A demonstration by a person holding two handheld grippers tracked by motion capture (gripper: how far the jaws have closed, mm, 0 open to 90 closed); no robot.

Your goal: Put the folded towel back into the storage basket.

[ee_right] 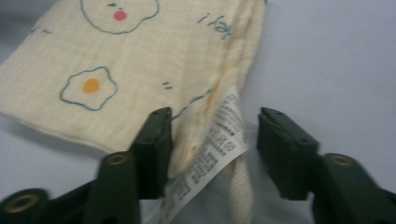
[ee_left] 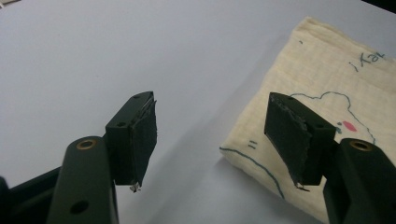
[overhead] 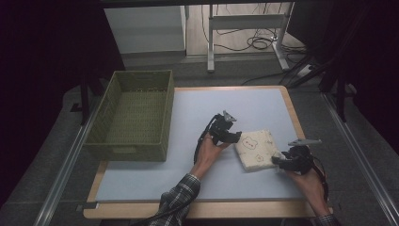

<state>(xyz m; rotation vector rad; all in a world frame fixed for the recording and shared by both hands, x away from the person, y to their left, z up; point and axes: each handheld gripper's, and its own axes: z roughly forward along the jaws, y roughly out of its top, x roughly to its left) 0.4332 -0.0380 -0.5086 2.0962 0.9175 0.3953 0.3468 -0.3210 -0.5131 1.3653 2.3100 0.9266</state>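
From above, the folded cloth (overhead: 257, 149) lies on the surface (overhead: 155, 181) between my left gripper (overhead: 230, 135) and right gripper (overhead: 283, 162), well right of the basket (overhead: 133, 115). Along my left jaws, spread and empty, one overhangs the cloth's edge and could drag the fold askew. Along my right jaws, also apart, the care label (ee_right: 218, 140) sits between them; I might pinch it alone and unfold everything.
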